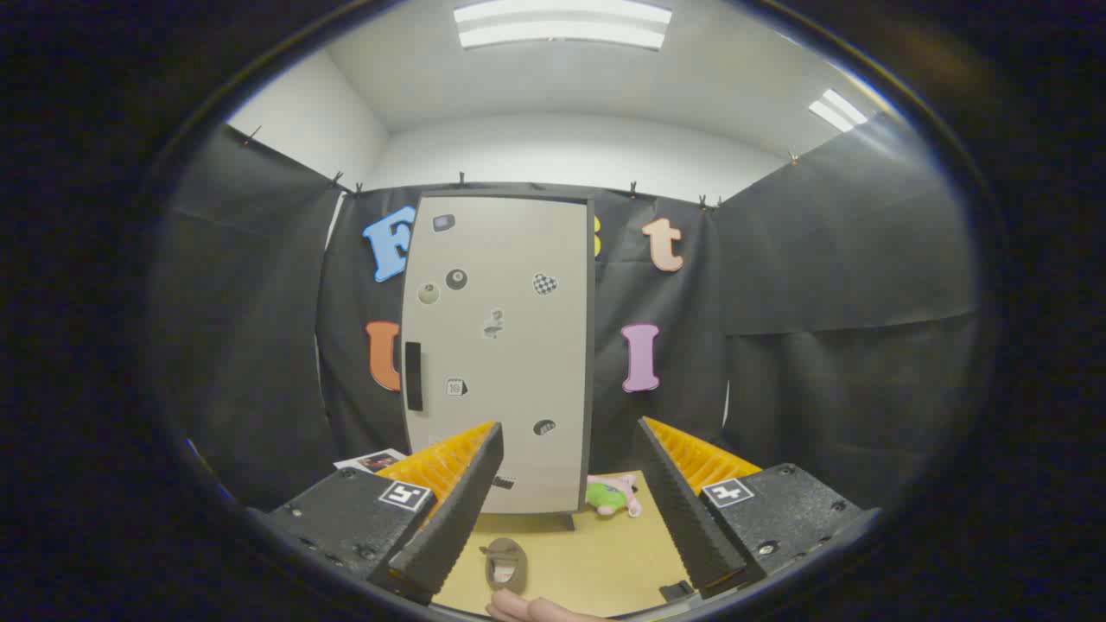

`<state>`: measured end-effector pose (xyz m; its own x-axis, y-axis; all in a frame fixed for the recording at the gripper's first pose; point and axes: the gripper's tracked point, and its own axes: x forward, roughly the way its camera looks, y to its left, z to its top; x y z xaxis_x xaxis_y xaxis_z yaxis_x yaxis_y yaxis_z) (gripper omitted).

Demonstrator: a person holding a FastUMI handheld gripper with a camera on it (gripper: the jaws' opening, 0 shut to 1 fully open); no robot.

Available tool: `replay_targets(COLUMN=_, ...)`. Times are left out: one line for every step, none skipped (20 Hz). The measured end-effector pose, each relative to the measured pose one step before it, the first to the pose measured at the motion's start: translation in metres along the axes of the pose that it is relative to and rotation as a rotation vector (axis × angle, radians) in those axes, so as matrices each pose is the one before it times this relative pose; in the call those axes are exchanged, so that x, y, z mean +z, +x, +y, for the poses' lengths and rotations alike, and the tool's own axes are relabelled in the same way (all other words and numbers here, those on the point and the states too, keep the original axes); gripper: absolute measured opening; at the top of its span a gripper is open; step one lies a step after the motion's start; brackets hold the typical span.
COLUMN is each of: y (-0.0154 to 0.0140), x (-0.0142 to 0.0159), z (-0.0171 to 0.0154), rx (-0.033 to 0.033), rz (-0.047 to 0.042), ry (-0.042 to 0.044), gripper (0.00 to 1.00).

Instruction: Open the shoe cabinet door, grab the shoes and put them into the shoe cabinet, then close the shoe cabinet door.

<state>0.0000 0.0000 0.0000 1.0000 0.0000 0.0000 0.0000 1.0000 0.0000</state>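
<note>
A tall pale shoe cabinet [501, 345] stands upright on the tan table, well beyond my fingers, its door shut. A dark vertical handle [414, 376] sits on the door's left side, and several small stickers dot the door. A small grey-brown shoe [505, 563] lies on the table below and between my fingers, close to me. My gripper [557, 484] is open, its fingers wide apart with nothing between them, hanging above the table in front of the cabinet.
A green and pink soft toy [612, 496] lies on the tan table [596, 561] by the cabinet's lower right corner. A person's hand [527, 610] shows at the table's near edge, just behind the shoe. A paper card [373, 460] lies left of the cabinet.
</note>
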Motion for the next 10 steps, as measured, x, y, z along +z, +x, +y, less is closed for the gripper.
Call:
replay_targets(y=0.00008, x=0.00087, z=0.00061, rx=0.00808, rz=-0.00216, ry=-0.00058, gripper=0.99)
replay_targets(y=0.00036, x=0.00088, z=0.00142, rx=0.00889, rz=-0.00714, ry=-0.00528, gripper=0.99)
replay_targets(y=0.0006, x=0.00089, z=-0.00344, rx=-0.00681, rz=-0.00838, ry=-0.00591, gripper=0.99)
replay_targets(y=-0.00111, x=0.00082, z=-0.00265, rx=-0.00688, rz=-0.01103, ry=-0.0027, gripper=0.99)
replay_targets(y=-0.00052, x=0.00198, z=-0.00057, rx=-0.00156, rz=-0.00849, ry=0.00037, gripper=0.99)
replay_targets(y=-0.00104, x=0.00027, z=-0.00099, rx=-0.00415, rz=-0.00605, ry=0.00475, gripper=0.99)
replay_targets(y=0.00019, x=0.00225, z=-0.00167, rx=-0.00642, rz=-0.00372, ry=0.00216, gripper=0.99)
replay_targets(y=0.00076, x=0.00024, z=-0.00096, rx=-0.00636, rz=-0.0022, ry=0.00307, gripper=0.99)
replay_targets(y=0.00115, x=0.00118, z=-0.00007, rx=-0.00207, rz=-0.00078, ry=0.00289, gripper=0.99)
replay_targets(y=0.00176, x=-0.00039, z=0.00017, rx=-0.00061, rz=-0.00015, ry=0.00476, gripper=0.99)
